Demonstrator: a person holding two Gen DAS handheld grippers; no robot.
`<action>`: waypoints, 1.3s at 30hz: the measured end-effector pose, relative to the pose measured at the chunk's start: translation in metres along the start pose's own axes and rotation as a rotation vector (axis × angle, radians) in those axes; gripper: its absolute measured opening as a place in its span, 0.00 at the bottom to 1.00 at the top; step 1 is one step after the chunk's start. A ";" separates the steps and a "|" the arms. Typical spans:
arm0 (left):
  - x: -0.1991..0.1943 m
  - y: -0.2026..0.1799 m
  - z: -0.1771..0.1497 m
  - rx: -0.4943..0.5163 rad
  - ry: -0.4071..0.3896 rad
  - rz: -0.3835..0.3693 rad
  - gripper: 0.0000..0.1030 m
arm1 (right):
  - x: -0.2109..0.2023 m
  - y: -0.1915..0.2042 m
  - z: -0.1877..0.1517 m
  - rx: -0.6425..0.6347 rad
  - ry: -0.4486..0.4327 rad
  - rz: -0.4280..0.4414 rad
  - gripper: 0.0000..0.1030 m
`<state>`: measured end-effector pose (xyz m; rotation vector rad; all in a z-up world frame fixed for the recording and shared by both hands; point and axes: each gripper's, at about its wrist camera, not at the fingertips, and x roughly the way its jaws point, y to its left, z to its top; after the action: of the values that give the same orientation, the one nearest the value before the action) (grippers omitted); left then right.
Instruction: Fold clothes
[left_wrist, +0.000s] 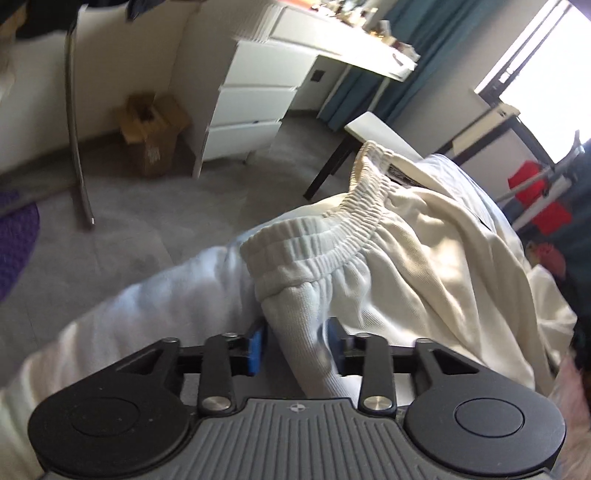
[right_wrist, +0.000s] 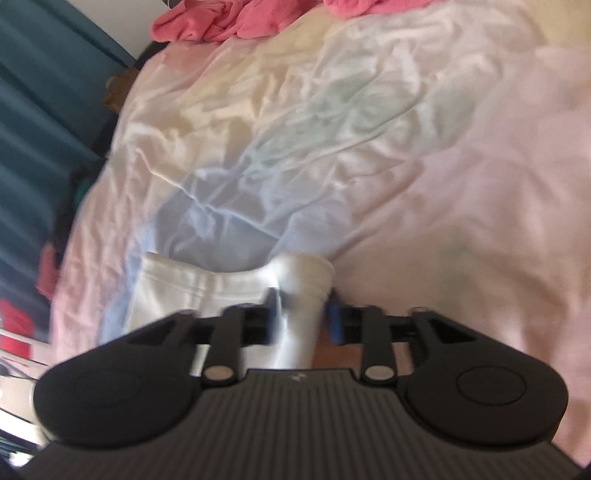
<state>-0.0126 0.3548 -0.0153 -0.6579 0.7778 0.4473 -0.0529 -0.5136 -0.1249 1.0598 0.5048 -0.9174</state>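
White sweatpants (left_wrist: 388, 254) with an elastic waistband hang in front of the left wrist view, lifted off the bed. My left gripper (left_wrist: 297, 339) is shut on a fold of the white sweatpants near the waistband. In the right wrist view my right gripper (right_wrist: 303, 314) is shut on another bunched part of the white sweatpants (right_wrist: 221, 288), just above the pale pink bedsheet (right_wrist: 461, 184). The blue pads (right_wrist: 334, 317) press the cloth from both sides. The right wrist view is blurred.
A white drawer unit (left_wrist: 251, 110) and a white desk (left_wrist: 351, 44) stand across the grey floor (left_wrist: 147, 229). A cardboard box (left_wrist: 151, 129) sits by the wall. A pink garment (right_wrist: 258, 18) lies at the far end of the bed. Teal curtains (right_wrist: 40, 129) hang at left.
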 end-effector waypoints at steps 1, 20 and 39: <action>-0.004 -0.005 -0.001 0.036 -0.015 0.000 0.59 | -0.002 0.003 0.000 -0.025 -0.013 -0.008 0.59; -0.031 -0.245 -0.117 0.601 -0.238 -0.251 0.96 | -0.014 0.145 -0.089 -0.679 -0.119 0.306 0.74; 0.069 -0.336 -0.199 0.785 -0.262 -0.337 0.95 | -0.070 0.197 -0.222 -0.850 -0.075 0.664 0.74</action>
<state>0.1320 -0.0130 -0.0484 0.0148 0.5164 -0.0957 0.0877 -0.2498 -0.0663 0.3516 0.3781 -0.1008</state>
